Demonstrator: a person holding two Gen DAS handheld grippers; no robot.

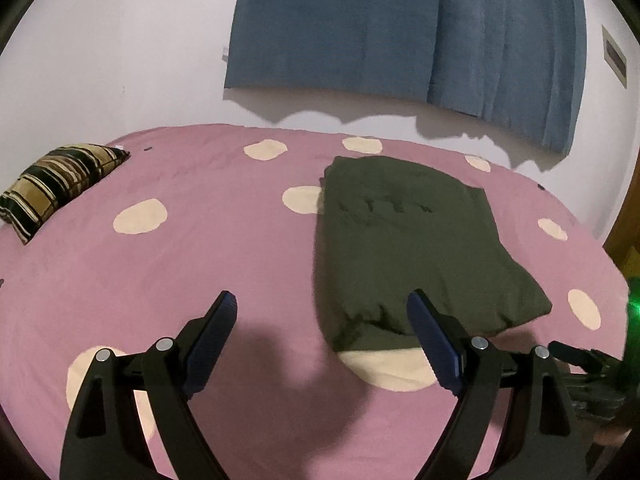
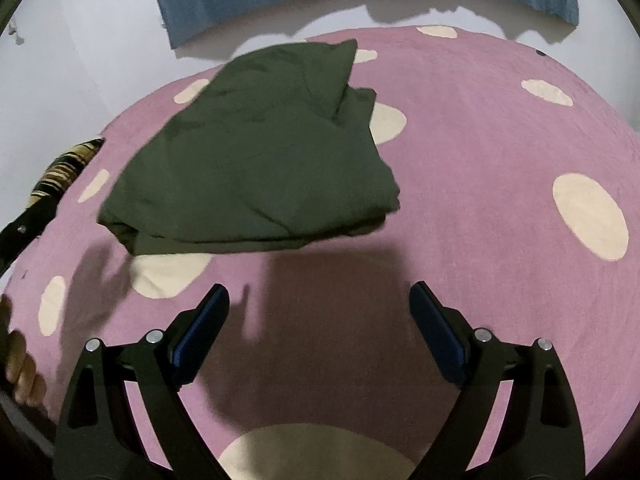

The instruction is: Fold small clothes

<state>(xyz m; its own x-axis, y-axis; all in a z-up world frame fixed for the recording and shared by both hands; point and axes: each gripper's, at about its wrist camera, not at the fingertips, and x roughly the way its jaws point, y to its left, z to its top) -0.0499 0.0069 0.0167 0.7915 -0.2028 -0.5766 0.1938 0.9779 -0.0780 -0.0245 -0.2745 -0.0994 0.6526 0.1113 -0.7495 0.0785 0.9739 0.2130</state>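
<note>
A dark olive garment (image 1: 412, 248) lies folded into a thick rectangle on a pink bedspread (image 1: 200, 248) with cream dots. My left gripper (image 1: 322, 300) hovers open above the bedspread, its right finger just in front of the garment's near edge; nothing sits between its blue pads. In the right wrist view the same garment (image 2: 256, 168) lies ahead and to the left. My right gripper (image 2: 320, 294) stands open over bare bedspread (image 2: 480, 200), short of the garment and apart from it.
A striped cushion (image 1: 60, 188) lies at the bed's far left. A blue cloth (image 1: 400, 32) hangs on the white wall behind the bed. A hand (image 2: 20, 372) shows at the left edge of the right wrist view. The other gripper (image 1: 588, 364) pokes in at lower right.
</note>
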